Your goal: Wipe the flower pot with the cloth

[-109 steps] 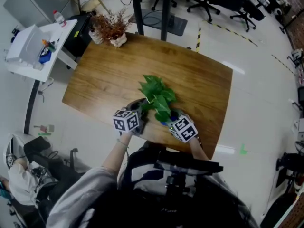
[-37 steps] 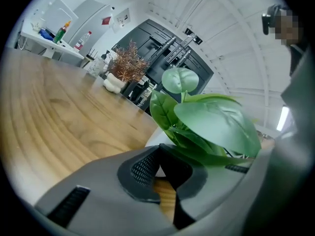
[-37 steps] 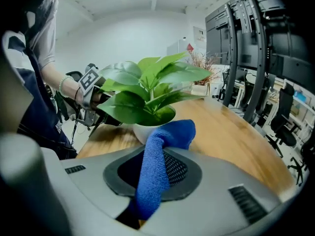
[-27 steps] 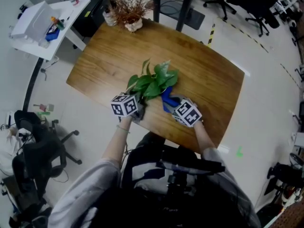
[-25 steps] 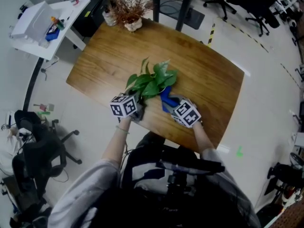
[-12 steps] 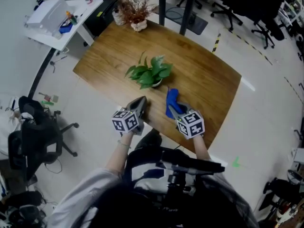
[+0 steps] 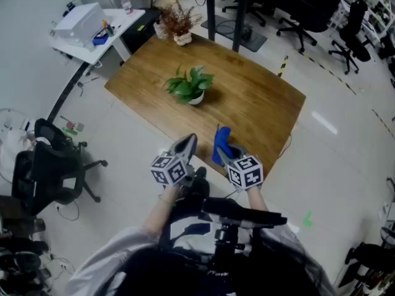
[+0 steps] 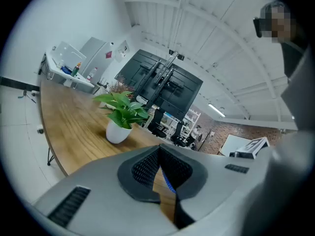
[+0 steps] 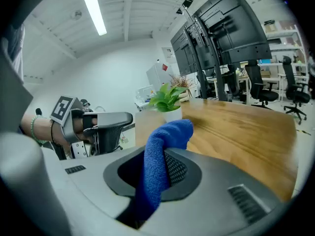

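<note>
Risk first: the right gripper [image 9: 156, 167] is clamped on the blue cloth [image 9: 163, 157] by a fold only, with the rest bunched up above the jaws. A hard rub could probably drag it out of the grip. The left gripper [image 8: 158, 150] has its jaws together on nothing, so nothing steadies the flower pot [image 7: 196, 99]. It stands free on the wooden table [image 7: 259, 106], toward the far left, well apart from both grippers, which hang off the near edge. A one-sided wipe could likely slide or tip it. Leaves droop over the rim, so the cloth may snag them.

Containers: the white flower pot holds a green leafy plant [image 7: 187, 84], upright, soil not visible. A second small pot [image 7: 182, 39] at the table's far left corner holds dried reddish-brown stems. The white side table [image 7: 99, 32] at far left carries a white box and a bottle – contents too small to tell.
</note>
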The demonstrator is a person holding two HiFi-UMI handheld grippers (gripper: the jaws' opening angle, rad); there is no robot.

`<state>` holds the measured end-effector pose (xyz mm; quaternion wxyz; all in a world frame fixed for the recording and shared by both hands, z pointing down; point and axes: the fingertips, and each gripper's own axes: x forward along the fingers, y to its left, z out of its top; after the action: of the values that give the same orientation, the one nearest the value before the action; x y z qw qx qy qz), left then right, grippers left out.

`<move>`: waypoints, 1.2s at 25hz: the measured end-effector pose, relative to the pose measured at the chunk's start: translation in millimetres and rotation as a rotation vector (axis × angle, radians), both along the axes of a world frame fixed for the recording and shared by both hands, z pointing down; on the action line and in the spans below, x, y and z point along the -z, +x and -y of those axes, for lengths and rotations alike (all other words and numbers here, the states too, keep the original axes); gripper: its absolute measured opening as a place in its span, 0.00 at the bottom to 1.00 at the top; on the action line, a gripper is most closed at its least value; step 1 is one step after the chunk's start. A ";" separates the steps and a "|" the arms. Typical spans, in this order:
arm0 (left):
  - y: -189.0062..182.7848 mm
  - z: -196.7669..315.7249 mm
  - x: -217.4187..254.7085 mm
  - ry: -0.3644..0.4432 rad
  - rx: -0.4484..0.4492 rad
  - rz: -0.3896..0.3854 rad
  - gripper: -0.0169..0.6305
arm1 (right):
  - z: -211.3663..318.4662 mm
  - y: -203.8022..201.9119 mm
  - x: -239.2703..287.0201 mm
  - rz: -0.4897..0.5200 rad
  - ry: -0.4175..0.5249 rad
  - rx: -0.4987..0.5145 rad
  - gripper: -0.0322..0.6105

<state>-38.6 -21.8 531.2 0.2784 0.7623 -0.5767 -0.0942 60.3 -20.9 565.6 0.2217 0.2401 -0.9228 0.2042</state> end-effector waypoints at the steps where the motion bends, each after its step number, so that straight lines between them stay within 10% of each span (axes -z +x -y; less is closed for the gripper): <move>1: 5.9 -8.4 3.0 0.006 0.003 -0.003 0.04 | -7.4 3.8 2.6 0.003 0.005 0.004 0.16; 30: 67.5 -150.3 -10.0 -0.015 0.014 0.065 0.04 | -121.8 40.8 28.8 0.058 0.078 0.044 0.16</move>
<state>28.9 128.5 541.2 0.2649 0.7588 -0.5913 -0.0670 101.1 100.9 536.8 0.1895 0.2223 -0.9411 0.1701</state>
